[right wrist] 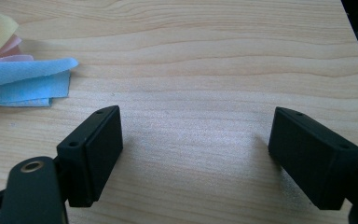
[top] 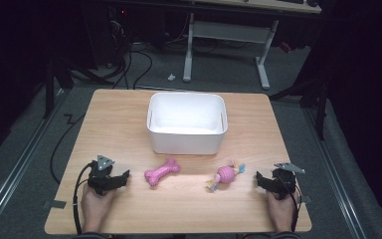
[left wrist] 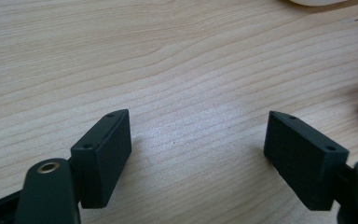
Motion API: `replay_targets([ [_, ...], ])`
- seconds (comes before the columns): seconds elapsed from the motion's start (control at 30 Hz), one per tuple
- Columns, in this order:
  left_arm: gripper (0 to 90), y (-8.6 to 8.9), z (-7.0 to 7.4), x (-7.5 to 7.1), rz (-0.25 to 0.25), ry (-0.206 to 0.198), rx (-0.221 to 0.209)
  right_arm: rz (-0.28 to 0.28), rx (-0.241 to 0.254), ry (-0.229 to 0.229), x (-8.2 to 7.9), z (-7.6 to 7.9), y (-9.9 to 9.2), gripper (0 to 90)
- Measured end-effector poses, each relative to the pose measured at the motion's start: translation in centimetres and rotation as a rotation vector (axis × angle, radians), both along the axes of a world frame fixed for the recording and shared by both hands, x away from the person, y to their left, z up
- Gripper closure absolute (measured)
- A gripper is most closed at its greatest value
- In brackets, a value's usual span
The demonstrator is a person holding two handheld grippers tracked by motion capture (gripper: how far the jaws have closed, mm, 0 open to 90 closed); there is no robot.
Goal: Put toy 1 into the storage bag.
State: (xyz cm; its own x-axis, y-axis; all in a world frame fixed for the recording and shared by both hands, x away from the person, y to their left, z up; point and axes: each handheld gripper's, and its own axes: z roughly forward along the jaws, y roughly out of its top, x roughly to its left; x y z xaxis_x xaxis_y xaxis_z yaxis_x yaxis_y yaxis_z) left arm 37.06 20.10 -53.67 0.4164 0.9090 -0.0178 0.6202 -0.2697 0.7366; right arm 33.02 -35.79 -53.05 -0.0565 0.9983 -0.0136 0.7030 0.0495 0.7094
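- High view: left gripper (top: 121, 178) and right gripper (top: 261, 180) rest on the wooden table (top: 114, 119), jaws spread, holding nothing; pink bone toy (top: 161, 172) and pink tasselled toy (top: 224, 176) lie between them, near the white bin (top: 187, 140)
- Risk, as I judge it: the loose tassels may slip from a pinch; the bone could skid away

Both hands come in from the near edge of the table, each wrapped around the handle of its tool, wrists low. The left hand (top: 95, 205) holds the left gripper (top: 124, 177) pointing inward and slightly forward; its jaws stand wide apart with nothing between them. The right hand (top: 280, 209) holds the right gripper (top: 258, 179) pointing inward toward the other, jaws likewise spread wide and bare.
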Motion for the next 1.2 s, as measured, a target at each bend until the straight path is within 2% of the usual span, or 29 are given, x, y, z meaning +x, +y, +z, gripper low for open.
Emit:
replay_targets([
  [0.67, 22.4, -0.08, -0.02, 0.11, -0.003, -0.001, 0.000, -0.002, 0.000, -0.001, -0.05, 0.01, 0.04, 18.3],
  [0.77, 20.0, -0.11, -0.02, 0.15, -0.017, 0.004, 0.003, -0.002, 0.000, -0.001, -0.10, 0.02, 0.08, 19.0],
  [0.93, 21.7, -0.05, -0.01, 0.11, -0.013, 0.000, 0.002, 0.001, 0.001, -0.003, -0.10, 0.02, 0.05, 19.2],
  [1.13, 22.9, 0.18, 0.04, 0.17, -0.022, 0.004, -0.011, -0.002, -0.001, -0.001, -0.17, 0.03, 0.10, 19.5],
  [1.2, 22.3, 0.52, 0.20, 0.03, -0.024, 0.010, -0.040, -0.005, 0.000, -0.002, -0.16, 0.02, 0.10, 19.6],
])
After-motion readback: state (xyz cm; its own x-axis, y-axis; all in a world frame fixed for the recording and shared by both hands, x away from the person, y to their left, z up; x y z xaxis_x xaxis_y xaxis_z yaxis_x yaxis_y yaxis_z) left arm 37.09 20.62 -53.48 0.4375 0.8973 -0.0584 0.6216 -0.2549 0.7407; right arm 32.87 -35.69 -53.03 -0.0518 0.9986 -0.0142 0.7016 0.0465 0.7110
